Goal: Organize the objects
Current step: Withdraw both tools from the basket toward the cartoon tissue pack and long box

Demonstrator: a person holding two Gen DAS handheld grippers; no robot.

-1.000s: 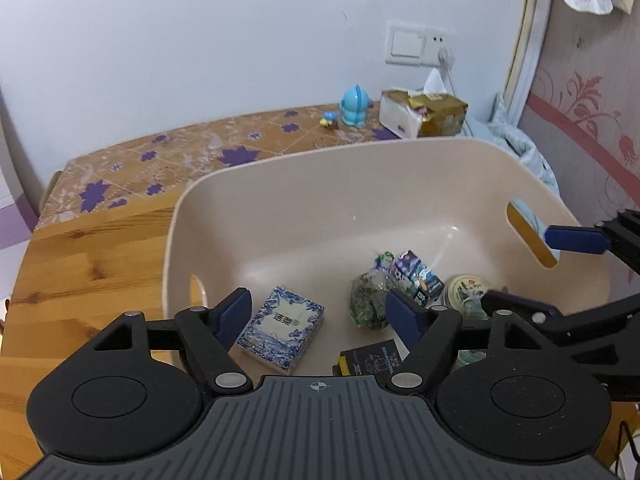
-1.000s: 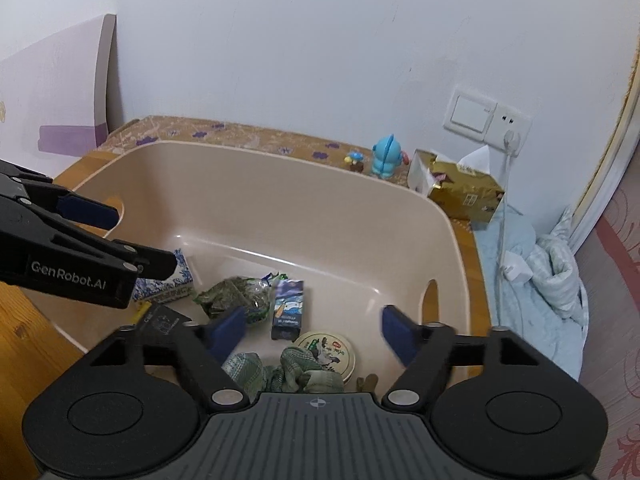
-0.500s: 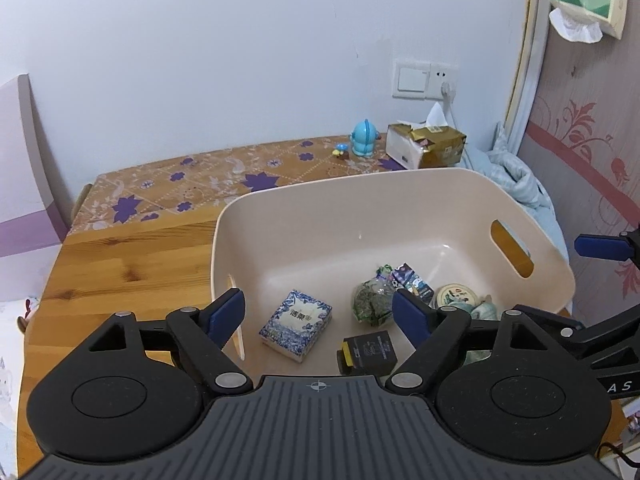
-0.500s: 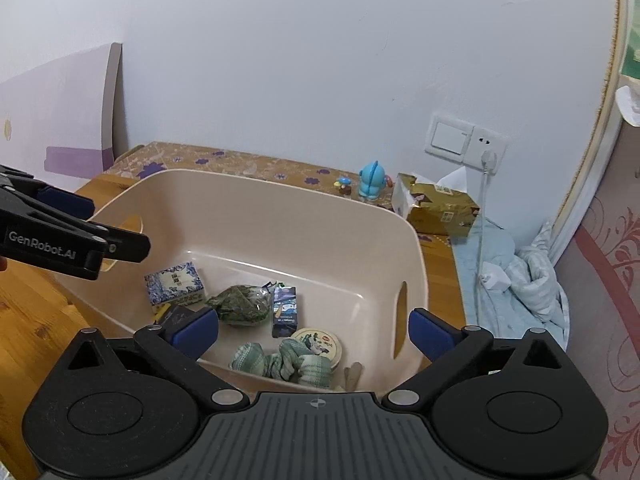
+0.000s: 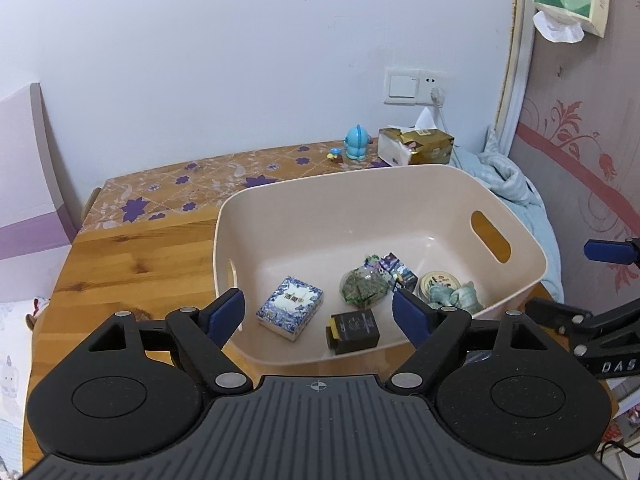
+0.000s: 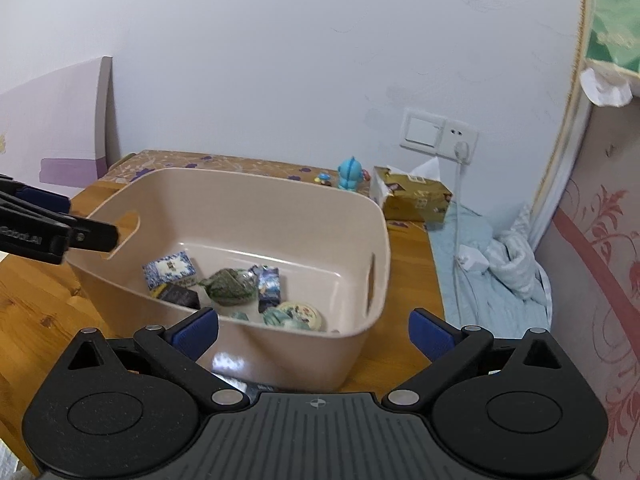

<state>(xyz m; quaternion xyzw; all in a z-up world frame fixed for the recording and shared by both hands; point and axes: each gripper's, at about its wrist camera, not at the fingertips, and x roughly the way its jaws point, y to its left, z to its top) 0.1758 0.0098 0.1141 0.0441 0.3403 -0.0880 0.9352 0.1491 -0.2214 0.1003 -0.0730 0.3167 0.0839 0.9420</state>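
A beige plastic bin (image 5: 360,188) (image 6: 372,240) stands on the wooden table. In it lie a blue-and-white patterned box (image 5: 290,307) (image 6: 169,269), a black box (image 5: 354,328) (image 6: 180,297), a green crinkled packet (image 5: 363,290) (image 6: 230,286), a small blue carton (image 5: 396,272) (image 6: 269,287), a round tin (image 5: 438,282) (image 6: 301,314) and rolled teal cloth (image 5: 456,296). My left gripper (image 5: 318,314) is open and empty above the bin's near wall. My right gripper (image 6: 314,326) is open and empty, at the bin's near right corner.
At the back by the wall stand a blue toy figure (image 5: 356,147) (image 6: 350,174) and a gold tissue box (image 5: 416,146) (image 6: 412,198). A wall socket with a plugged cable (image 6: 462,148) is behind them. Blue bedding (image 6: 500,272) lies right of the table. Bare wooden table (image 5: 132,256) lies left of the bin.
Both grippers have pulled up and back from the bin, so the whole bin now shows. The objects in the bin have not moved.
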